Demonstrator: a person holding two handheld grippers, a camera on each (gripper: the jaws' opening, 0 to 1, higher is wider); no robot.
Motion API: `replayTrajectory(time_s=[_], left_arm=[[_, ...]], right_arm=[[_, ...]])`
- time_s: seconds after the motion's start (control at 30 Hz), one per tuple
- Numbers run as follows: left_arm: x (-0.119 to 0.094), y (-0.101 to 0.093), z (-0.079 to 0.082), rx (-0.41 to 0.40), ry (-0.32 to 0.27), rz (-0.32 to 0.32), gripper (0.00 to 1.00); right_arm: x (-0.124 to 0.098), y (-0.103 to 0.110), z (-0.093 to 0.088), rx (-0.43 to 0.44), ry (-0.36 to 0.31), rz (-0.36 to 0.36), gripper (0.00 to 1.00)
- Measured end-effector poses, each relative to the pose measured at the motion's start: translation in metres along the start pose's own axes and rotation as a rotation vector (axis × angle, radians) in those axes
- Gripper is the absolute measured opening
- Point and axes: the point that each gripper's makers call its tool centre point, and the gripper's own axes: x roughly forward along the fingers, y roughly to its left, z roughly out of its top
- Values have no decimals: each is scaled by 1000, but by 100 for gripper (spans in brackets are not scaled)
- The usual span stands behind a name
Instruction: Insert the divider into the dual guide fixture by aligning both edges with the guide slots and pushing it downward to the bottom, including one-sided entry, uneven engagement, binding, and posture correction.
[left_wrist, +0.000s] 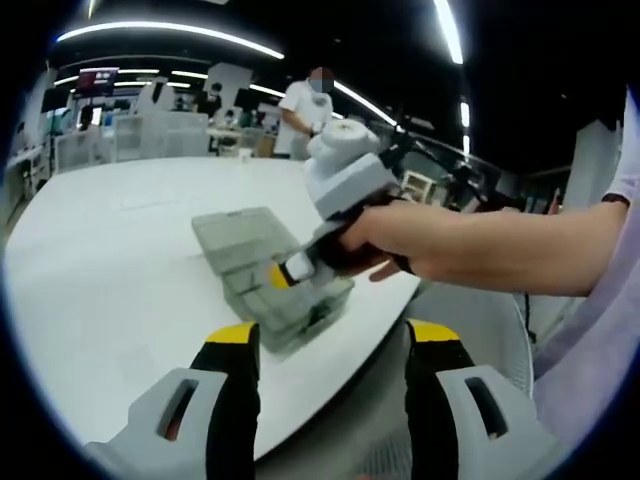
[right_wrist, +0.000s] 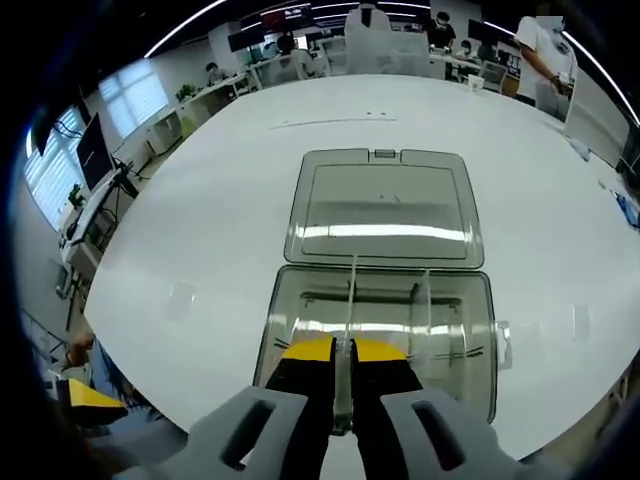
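Observation:
A clear plastic box lies on the white round table, its lid folded flat behind it. My right gripper is shut on a thin clear divider, seen edge-on and standing upright in the box's left half. A second clear divider stands in the box to its right. In the left gripper view the same box looks grey, and a hand holds the right gripper down into it. My left gripper hangs open near the table's edge, short of the box.
The table's near edge curves under my left jaws. A person stands beyond the far side among desks and white equipment. Another person stands at the back right. Desks and monitors line the left.

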Motion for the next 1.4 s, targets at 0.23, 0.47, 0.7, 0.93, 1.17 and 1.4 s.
replayTrajectory(time_s=[0.23,0.47,0.7,0.93,1.17,1.4], left_arm=[[0,-1,-1,2,3,-1,56],[1,-1,-1,0,5,-4,56],[1,-2,-1,1,4,-9,56],[1,-3,-1,4,4,-16,56],[1,-3,-1,0,5,-19,55],[1,-2,-1,-5,5,-18,55]], right_arm=[[0,1,-1,-10,5,2,0],[-3,-1,3,-11,11,5,0],[-8,-4,6,-26,16,-4,0],[-7,-3,5,-7,18,4,0],[-2,-1,1,-9,26,-1,0],[2,-2,-1,-11,33,3,0]])
